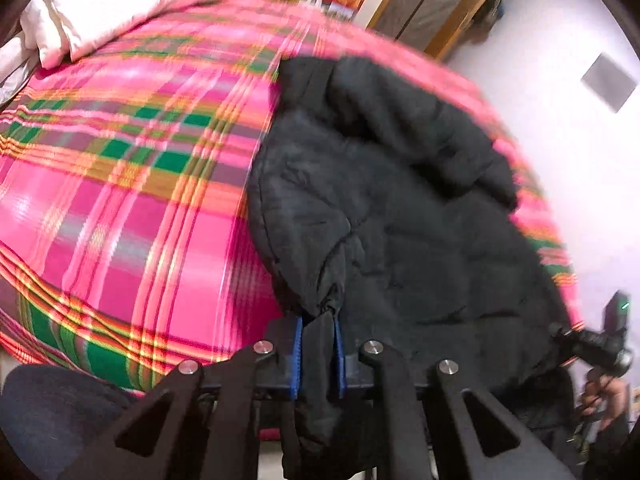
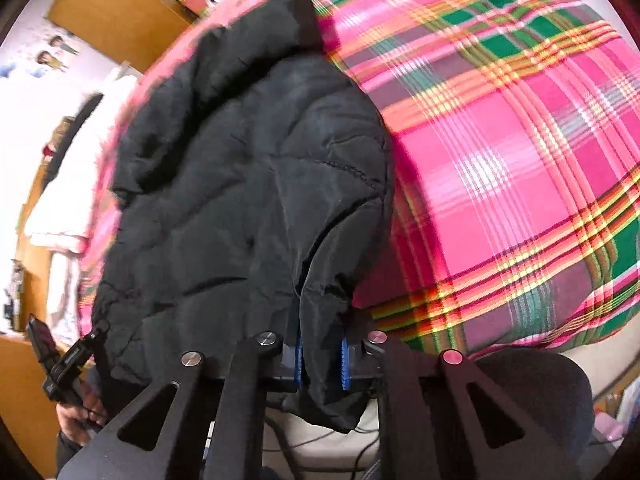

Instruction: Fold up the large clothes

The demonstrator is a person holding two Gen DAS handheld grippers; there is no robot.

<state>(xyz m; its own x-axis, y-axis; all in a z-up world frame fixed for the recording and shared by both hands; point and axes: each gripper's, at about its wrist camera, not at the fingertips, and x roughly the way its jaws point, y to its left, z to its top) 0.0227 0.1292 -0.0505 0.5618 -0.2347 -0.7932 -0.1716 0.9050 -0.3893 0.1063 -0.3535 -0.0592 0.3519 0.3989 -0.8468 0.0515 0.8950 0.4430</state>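
Black padded jacket [image 1: 400, 200] on plaid bedspread [image 1: 120, 160]; near hem clenched in left tool [image 1: 319, 354]; likewise right tool [image 2: 322, 364].

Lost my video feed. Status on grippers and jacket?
Left gripper shut on black jacket hem. Right gripper shut on hem too. Jacket lies on plaid bedspread. Nothing in the way.

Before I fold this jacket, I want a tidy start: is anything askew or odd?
The jacket lies rumpled at the bed edge, its near hem hanging off, one sleeve bunched across it. No damage shows.
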